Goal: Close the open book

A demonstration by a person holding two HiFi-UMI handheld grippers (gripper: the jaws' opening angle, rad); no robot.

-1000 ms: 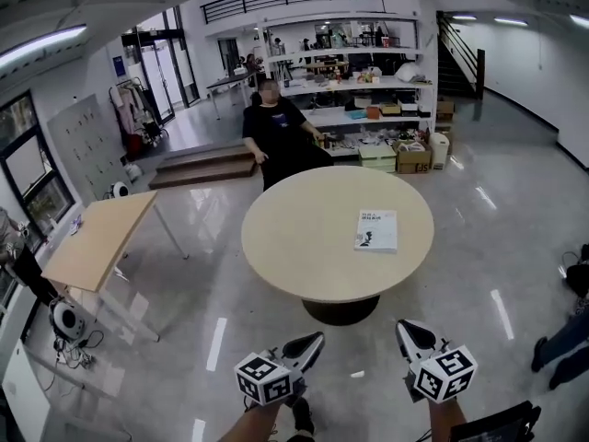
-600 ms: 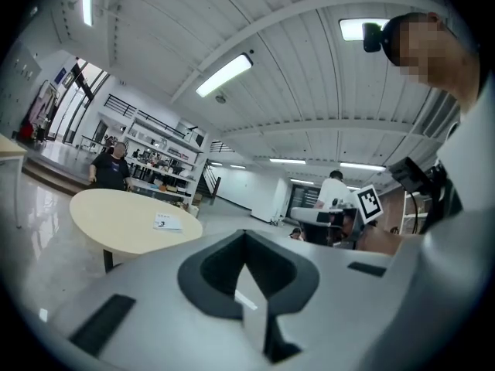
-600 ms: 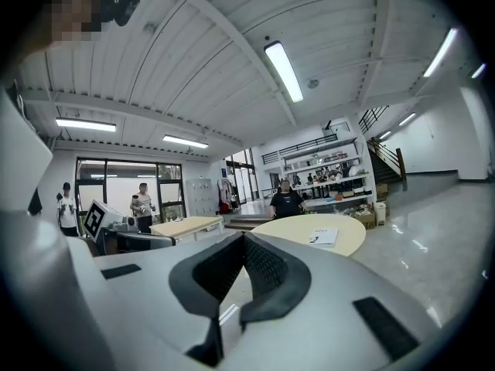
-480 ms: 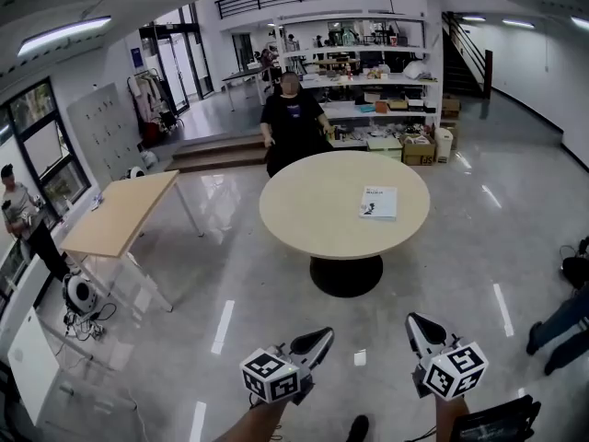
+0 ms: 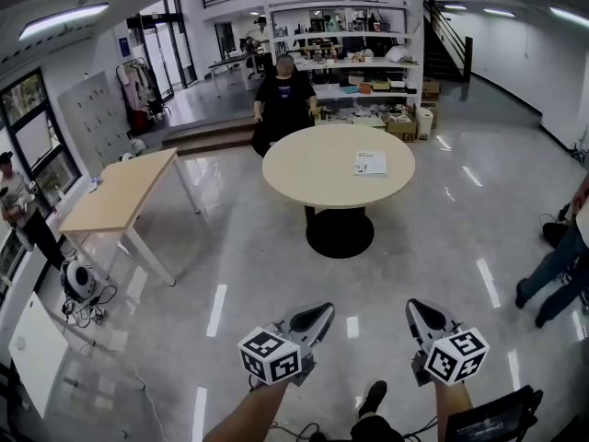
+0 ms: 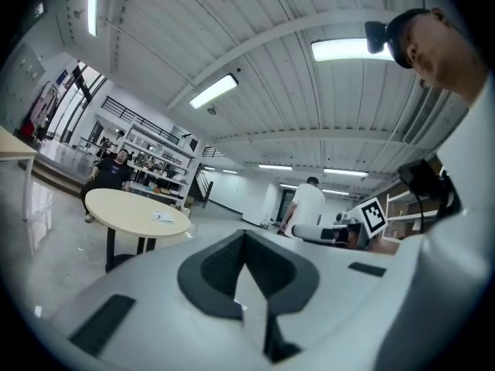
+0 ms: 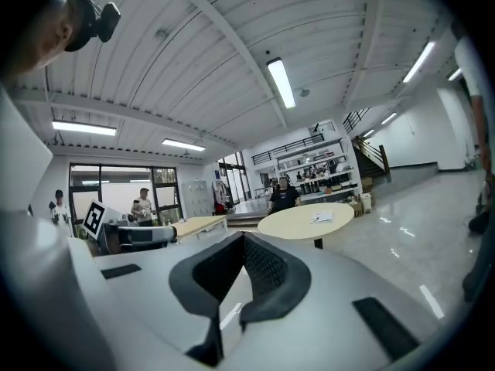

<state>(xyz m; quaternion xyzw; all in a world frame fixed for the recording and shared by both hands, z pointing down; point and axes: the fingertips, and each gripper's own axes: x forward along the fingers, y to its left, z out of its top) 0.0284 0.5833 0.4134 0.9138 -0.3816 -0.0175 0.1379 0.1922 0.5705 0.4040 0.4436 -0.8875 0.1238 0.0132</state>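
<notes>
Far off, the round table (image 5: 313, 168) is pale beige on a black foot. The book (image 5: 371, 162) looks white, perhaps with dark print. The left gripper (image 5: 316, 317) and right gripper (image 5: 420, 311) carry black-and-white square markers.

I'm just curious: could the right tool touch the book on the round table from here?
Probably not. The right tool hangs over floor, far short of the round table where the book lies. Nothing blocks it; just distance.
</notes>
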